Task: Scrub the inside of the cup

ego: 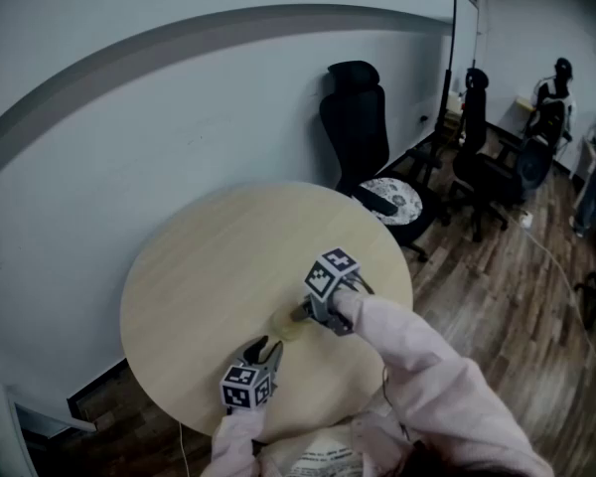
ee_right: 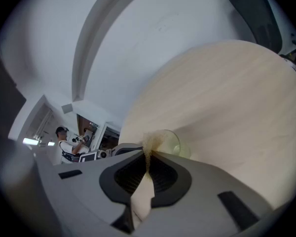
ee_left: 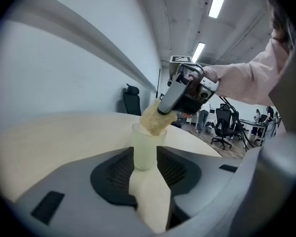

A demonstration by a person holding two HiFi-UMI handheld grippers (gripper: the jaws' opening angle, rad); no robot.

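Left gripper point(ee_left: 145, 168) is clamping the upright cup point(ee_left: 144, 149), right gripper point(ee_right: 148, 154) pinching the sponge point(ee_left: 155, 118), sitting at rim's 1 o'clock.

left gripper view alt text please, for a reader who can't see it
The left gripper grips a pale translucent cup over a light wooden table, while the right gripper holds a yellowish sponge at the cup's mouth. A black office chair stands behind.

The light is cool and dim, with ceiling strip lights point(ee_left: 218, 0) glaring in the left gripper view. Fisheye distortion bends edges; both gripper views are vignetted.
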